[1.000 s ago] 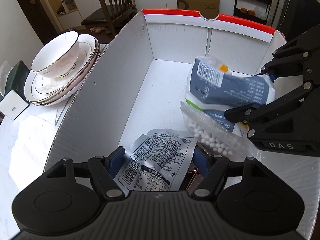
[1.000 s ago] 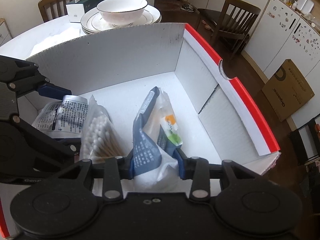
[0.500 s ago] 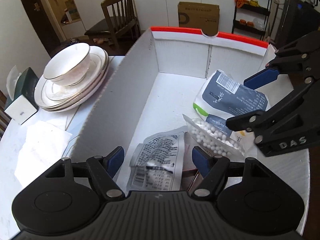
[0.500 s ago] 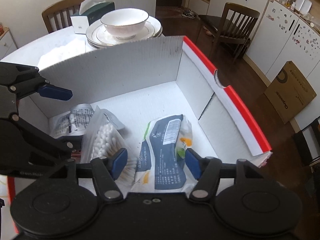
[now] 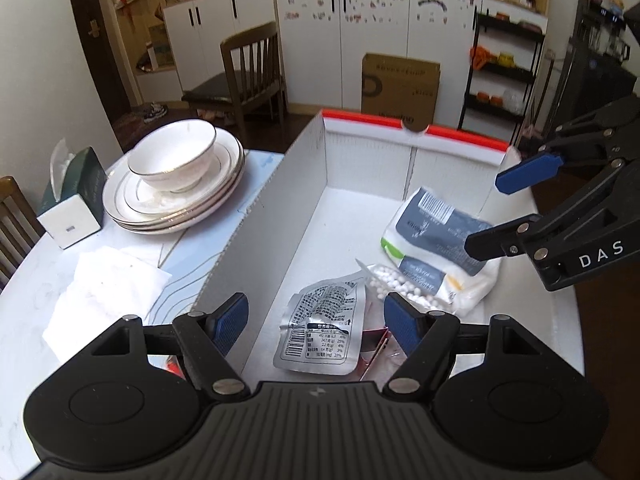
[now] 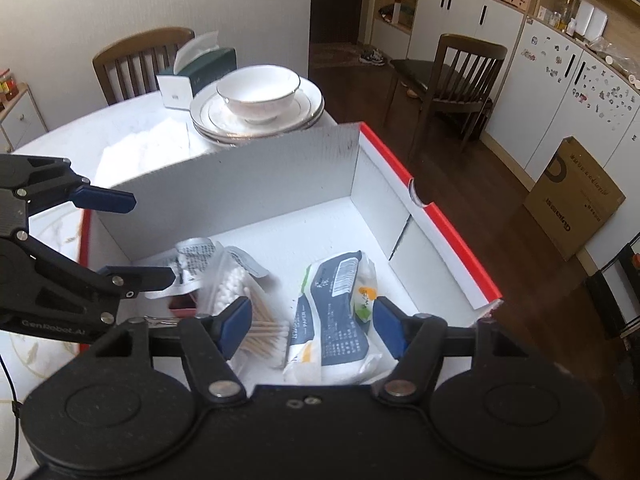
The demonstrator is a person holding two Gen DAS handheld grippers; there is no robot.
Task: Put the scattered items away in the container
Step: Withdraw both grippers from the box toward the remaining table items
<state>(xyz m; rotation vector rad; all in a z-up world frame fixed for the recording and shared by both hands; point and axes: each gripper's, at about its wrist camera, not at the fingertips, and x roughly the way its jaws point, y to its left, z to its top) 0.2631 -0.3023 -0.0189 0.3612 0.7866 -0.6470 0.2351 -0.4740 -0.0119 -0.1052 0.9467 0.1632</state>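
Both grippers hang tilted down over the white box (image 5: 280, 216) with the red rim, which stands on the marble table (image 5: 36, 280). The left gripper (image 5: 316, 322) is released, its blue pads wide apart above the silver foil packet (image 5: 320, 332) lying on the box floor. The right gripper (image 6: 310, 326) has its jaws opening, with the tissue pack (image 6: 332, 312) lying loose below them, touched by neither pad.

The right wrist view shows the bag of cotton swabs (image 6: 240, 292) with its wooden sticks between packet and tissue pack; the left view shows only its white tips. A small red item by the packet is too hidden to identify.

A second ago the right pads clamped the tissue pack upright; now it lies flat. Both grippers sit higher, showing more of the stacked plates (image 5: 176, 204) and bowl (image 5: 172, 160).
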